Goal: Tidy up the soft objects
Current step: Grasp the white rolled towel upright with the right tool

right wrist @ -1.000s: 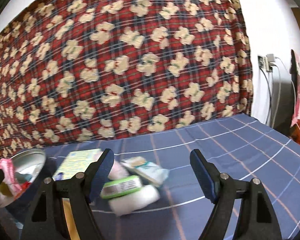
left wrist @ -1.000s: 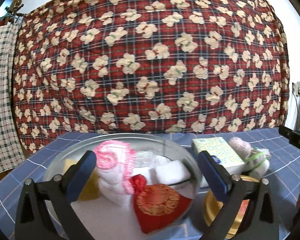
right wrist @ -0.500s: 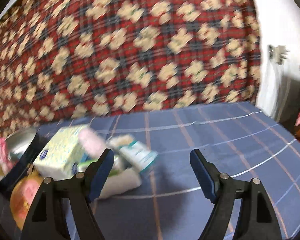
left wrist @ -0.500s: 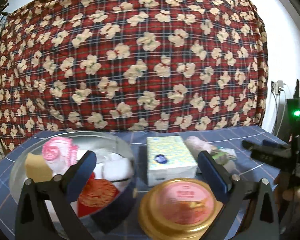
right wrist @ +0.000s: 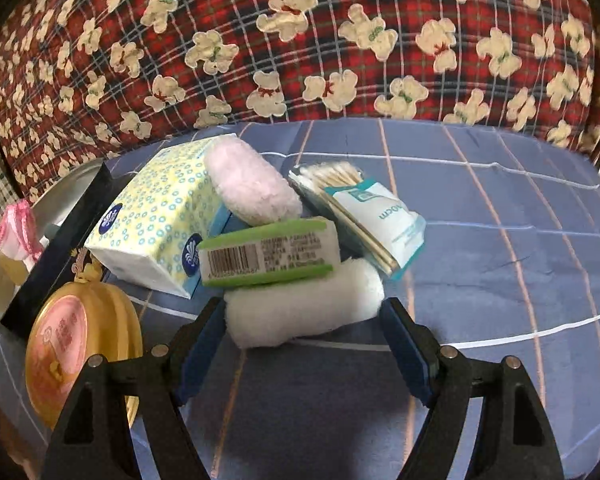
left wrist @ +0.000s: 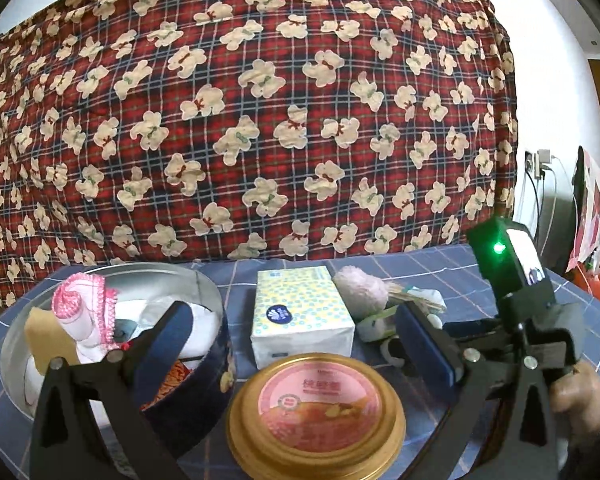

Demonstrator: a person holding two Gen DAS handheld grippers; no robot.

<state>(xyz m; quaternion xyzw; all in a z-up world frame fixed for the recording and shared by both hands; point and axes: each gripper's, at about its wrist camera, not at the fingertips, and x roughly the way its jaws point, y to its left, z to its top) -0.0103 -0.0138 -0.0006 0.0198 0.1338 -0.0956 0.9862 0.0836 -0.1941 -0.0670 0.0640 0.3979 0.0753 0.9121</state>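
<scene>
My right gripper (right wrist: 302, 312) is open and tilted down at a pile of soft things. Its fingertips flank the ends of a white fluffy roll (right wrist: 304, 308) without squeezing it. A green-edged barcoded packet (right wrist: 268, 256) rests on the roll, and a pink fluffy pad (right wrist: 252, 188) lies behind that. My left gripper (left wrist: 292, 316) is open and holds nothing, level in front of a yellow-dotted tissue box (left wrist: 300, 312). Left of it, a round tin (left wrist: 216, 312) holds a pink-edged towel roll (left wrist: 84, 304), a yellow sponge (left wrist: 46, 340) and a red pouch (left wrist: 172, 376).
A gold lid with a pink label (left wrist: 316, 400) lies on the blue checked cloth in front of the tissue box. A cotton swab pack (right wrist: 340, 188) and a white-teal packet (right wrist: 384, 216) sit right of the pile. A red bear-print blanket (left wrist: 260, 120) hangs behind. A person's hand (left wrist: 580, 396) is at lower right.
The left view has swung right, from the tin to the tissue box and gold lid. The right gripper has tipped down and closed in on the pile, so the white roll now lies between its tips.
</scene>
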